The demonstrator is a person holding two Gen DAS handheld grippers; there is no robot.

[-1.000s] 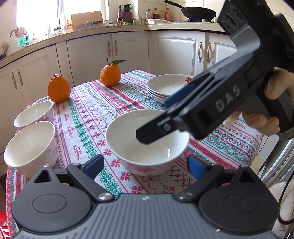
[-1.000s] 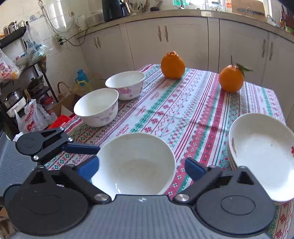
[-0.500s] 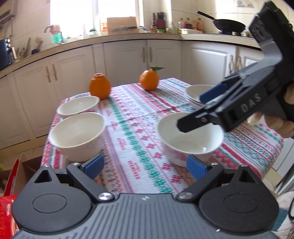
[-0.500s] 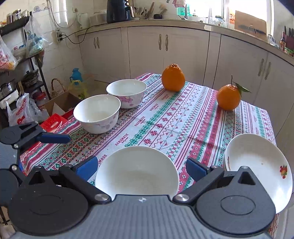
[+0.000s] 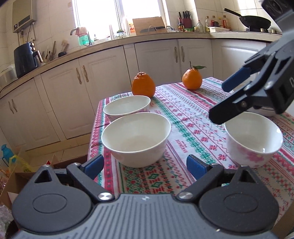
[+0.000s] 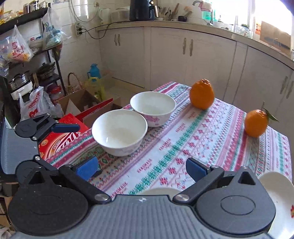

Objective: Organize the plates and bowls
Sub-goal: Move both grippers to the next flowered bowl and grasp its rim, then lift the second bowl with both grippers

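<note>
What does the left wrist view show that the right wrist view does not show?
Only the left wrist view shows the third bowl whole, under the open right gripper, and the wok. Only the right wrist view shows the plates, the red box and the shelf. Both show the near bowl beside the far bowl, the two oranges and the open left gripper.

- Bright daylight from window (image 5: 102,16) far beyond the fingers; panes blown out.
- Soft shadows under bowls (image 5: 136,137) ahead of the fingers.
- Fisheye bending at edges; counter (image 5: 128,39) curved.
- Slight blur on orange (image 6: 201,94).
</note>
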